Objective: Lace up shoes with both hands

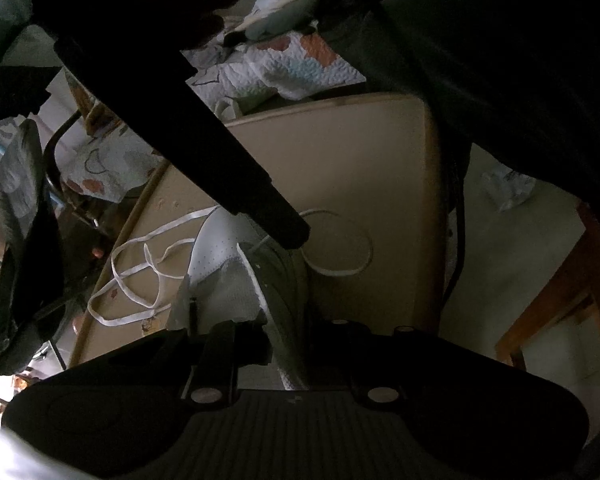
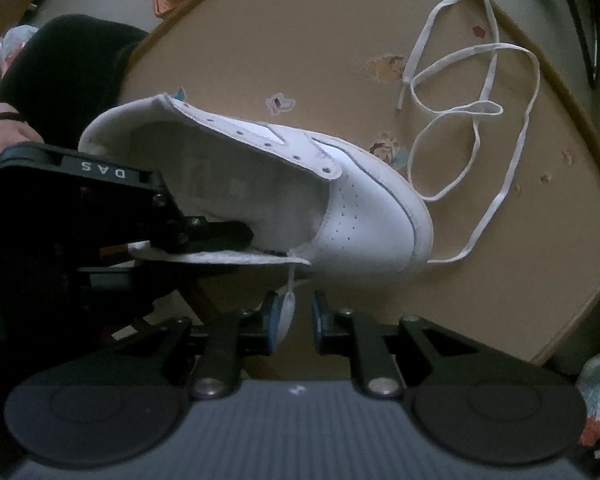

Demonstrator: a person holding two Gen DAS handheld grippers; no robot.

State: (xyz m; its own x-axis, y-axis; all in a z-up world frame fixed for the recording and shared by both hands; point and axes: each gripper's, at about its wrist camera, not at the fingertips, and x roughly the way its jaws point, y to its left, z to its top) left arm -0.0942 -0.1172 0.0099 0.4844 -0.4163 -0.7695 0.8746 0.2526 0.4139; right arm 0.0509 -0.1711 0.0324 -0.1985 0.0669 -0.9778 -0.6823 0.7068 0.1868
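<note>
I pinch the sneaker's [image 2: 340,184] near flap with my left gripper [image 2: 236,240], while my right gripper [image 2: 294,320], jaws narrowly parted around the lace tip [image 2: 287,308], must next regrip it for threading.

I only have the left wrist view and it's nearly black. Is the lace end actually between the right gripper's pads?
Observer: Yes. The lace end hangs between the right gripper pads, lying against one, with a gap to the other. It is not pinched.
Operator: Any eyelets threaded on the far side?
Observer: No. The far flap's eyelets all look empty.
Operator: Where does the lace leave the shoe?
Observer: It comes out under the near flap, close to the toe. The left gripper clamps that flap.
</note>
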